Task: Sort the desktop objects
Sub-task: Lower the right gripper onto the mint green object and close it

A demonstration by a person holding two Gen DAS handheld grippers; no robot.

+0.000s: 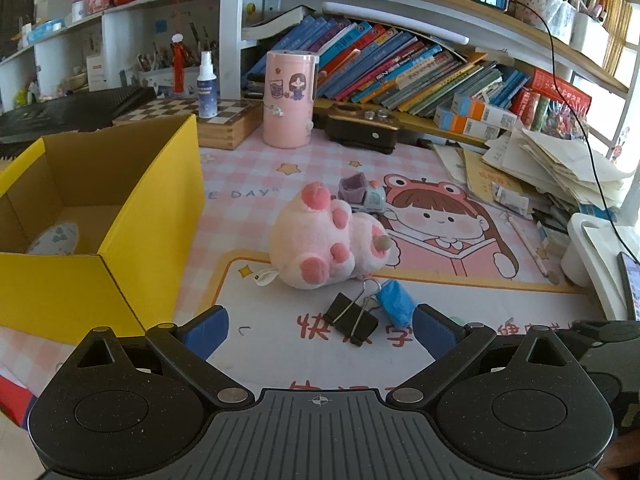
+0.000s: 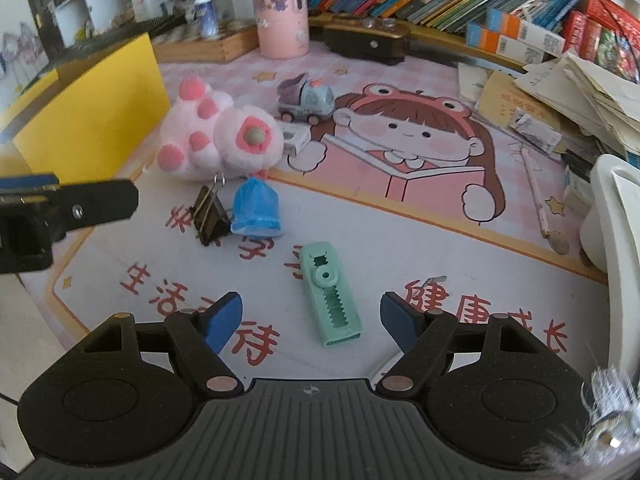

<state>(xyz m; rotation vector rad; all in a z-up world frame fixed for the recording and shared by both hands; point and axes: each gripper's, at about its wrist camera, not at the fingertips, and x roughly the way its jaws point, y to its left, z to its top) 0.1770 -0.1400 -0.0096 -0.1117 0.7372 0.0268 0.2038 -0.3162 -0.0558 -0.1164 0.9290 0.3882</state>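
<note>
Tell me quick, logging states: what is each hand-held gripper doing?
Left hand-held gripper: open, holding nothing.
Right hand-held gripper: open, holding nothing.

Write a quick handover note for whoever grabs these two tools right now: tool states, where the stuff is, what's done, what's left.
Left tool: open, empty, facing the black binder clip.
Right tool: open, empty, mint green case lying between its fingers.
Yellow box at left holds one patterned item; I can't tell what it is.
Still on the mat: pink plush, toy truck, binder clip, blue bundle, mint case.
Left: move these into the box, probably clip and case first.
</note>
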